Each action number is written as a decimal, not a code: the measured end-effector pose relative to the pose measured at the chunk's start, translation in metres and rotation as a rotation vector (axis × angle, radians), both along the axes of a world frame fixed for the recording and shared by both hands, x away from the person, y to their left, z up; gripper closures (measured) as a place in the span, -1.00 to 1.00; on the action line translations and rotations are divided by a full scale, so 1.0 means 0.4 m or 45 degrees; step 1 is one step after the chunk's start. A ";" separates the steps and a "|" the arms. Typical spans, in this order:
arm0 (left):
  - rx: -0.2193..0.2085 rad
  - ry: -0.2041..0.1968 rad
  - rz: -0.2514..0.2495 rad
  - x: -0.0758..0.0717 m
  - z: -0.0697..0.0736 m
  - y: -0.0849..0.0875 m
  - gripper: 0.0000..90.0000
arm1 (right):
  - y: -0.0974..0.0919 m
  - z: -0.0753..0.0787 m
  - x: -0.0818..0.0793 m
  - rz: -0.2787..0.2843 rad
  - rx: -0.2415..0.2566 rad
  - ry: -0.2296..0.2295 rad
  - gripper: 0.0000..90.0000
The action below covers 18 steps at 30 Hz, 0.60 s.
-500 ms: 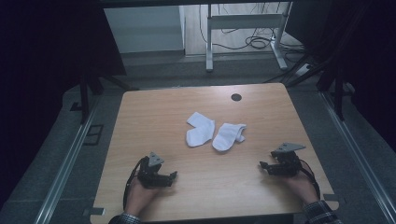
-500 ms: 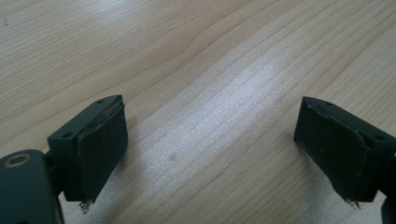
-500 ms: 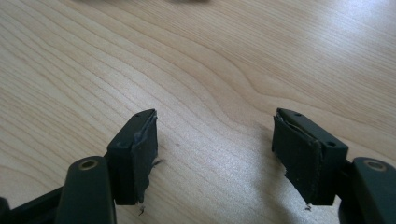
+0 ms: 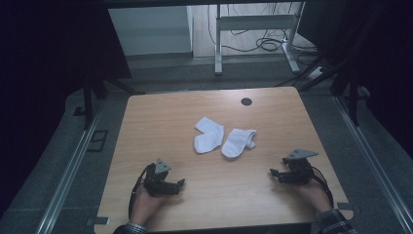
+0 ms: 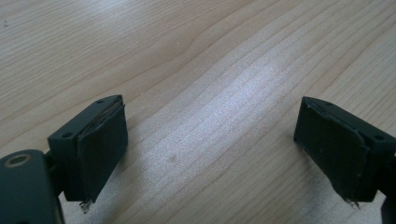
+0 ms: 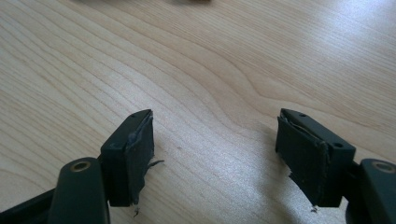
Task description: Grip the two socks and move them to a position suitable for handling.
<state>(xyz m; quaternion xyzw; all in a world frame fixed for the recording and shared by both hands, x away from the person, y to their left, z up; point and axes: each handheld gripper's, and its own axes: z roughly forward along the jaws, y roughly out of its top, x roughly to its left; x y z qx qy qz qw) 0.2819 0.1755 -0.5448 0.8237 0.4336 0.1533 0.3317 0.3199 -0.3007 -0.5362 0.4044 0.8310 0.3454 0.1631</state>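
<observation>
Two white socks lie side by side at the middle of the wooden table [image 4: 160, 126]: the left sock [image 4: 208, 136] and the right sock [image 4: 237, 142]. My left gripper [image 4: 181, 184] rests low near the front left, held by a hand, pointing right. My right gripper [image 4: 272, 174] sits near the front right, pointing left. Both are well short of the socks. In the left gripper view the left gripper [image 5: 212, 149] stands open over bare wood. In the right gripper view the right gripper [image 6: 215, 154] is open too, nothing between its pads.
A small dark round hole [image 4: 246, 101] marks the table's far side. Dark frame rails [image 4: 73, 161] run along both sides of the table. Beyond the far edge stand white desk legs [image 4: 218, 44] and cables [image 4: 270, 45] on the floor.
</observation>
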 end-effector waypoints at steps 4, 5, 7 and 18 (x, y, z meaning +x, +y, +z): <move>0.001 0.000 0.000 0.000 0.000 0.000 -0.78 | 0.000 0.000 0.000 0.000 0.001 -0.002 -0.38; 0.001 0.000 0.000 0.000 0.000 0.000 -0.79 | 0.000 0.000 0.000 0.000 0.001 -0.002 -0.39; 0.001 0.000 0.000 0.000 0.000 0.000 -0.78 | 0.000 0.000 0.000 0.001 0.000 -0.002 -0.39; -0.005 -0.009 -0.002 0.006 0.001 0.004 -0.70 | 0.000 -0.002 0.004 0.035 -0.003 -0.003 -0.46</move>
